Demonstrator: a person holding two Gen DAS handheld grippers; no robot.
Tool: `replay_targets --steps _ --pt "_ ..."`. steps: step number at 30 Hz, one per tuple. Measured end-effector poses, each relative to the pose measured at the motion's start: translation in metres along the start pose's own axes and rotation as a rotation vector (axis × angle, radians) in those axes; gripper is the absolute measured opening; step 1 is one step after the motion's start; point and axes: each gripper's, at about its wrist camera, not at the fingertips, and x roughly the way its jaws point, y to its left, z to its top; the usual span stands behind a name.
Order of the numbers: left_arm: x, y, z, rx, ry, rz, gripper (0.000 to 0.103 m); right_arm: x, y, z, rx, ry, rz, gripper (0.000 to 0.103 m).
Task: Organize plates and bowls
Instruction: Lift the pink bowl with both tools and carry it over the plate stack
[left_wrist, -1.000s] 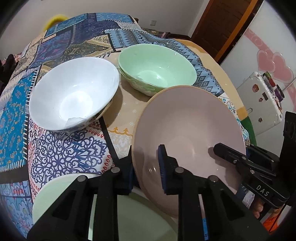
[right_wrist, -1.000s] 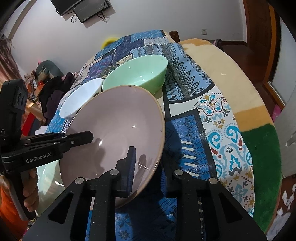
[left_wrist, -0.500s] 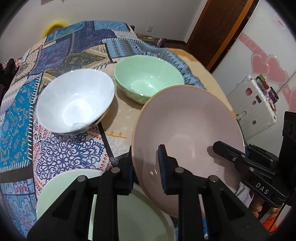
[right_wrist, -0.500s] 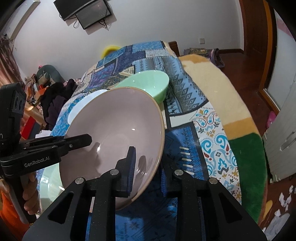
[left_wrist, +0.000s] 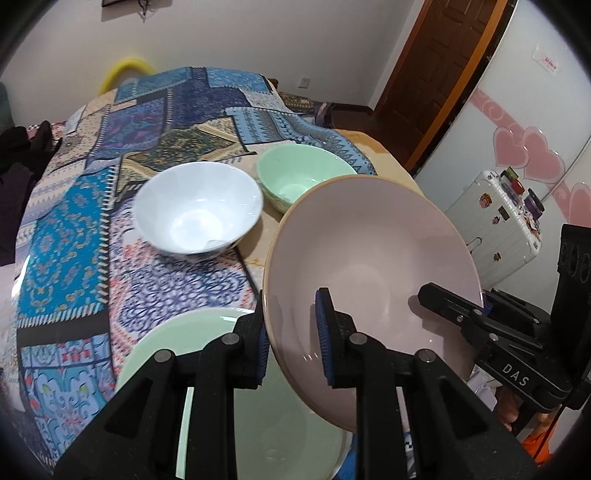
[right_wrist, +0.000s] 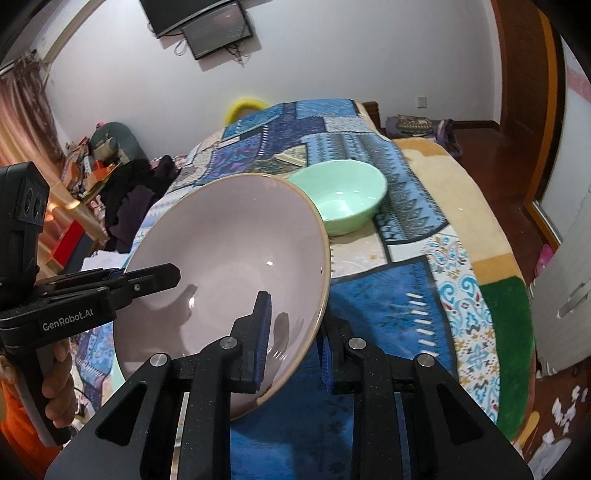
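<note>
Left wrist view: the left gripper (left_wrist: 291, 332) has its jaws pinching the near-left rim of the pink plate (left_wrist: 369, 254), which is held tilted in the air above the bed (left_wrist: 66, 221), its face turned toward the camera. The right gripper (left_wrist: 484, 306) pinches the opposite rim, so the plate spans between both pairs of jaws. Directly beneath, at the bed's near edge, lies the pale green plate (left_wrist: 184, 332); farther toward the middle stand the white bowl (left_wrist: 197, 214) and the green bowl (left_wrist: 299, 173), just beside each other. The pale green plate looks the likely landing spot, straight down from the jaws.

Right wrist view: the right gripper (right_wrist: 295, 332) clamps the plate's near-right rim, one jaw inside, one behind. The left gripper (right_wrist: 122, 277) grips the far-left rim. The green bowl sits beyond.
</note>
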Motion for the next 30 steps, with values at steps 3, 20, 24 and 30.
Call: replay_targets --steps 3,20,24,30 --pt "-0.013 0.011 -0.006 -0.016 -0.015 0.008 0.022 0.003 0.018 0.001 -0.021 0.002 0.013 0.021" --pt "-0.102 0.102 -0.062 -0.148 -0.105 0.097 0.022 0.025 0.127 -0.01 -0.176 0.036 0.11 0.021" --pt "-0.122 0.124 -0.078 -0.179 -0.121 0.121 0.022 0.029 0.148 -0.014 -0.202 0.05 0.134 0.021" --pt "-0.152 0.151 -0.101 -0.225 -0.153 0.163 0.022 0.04 0.181 -0.022 -0.249 0.077 0.172 0.021"
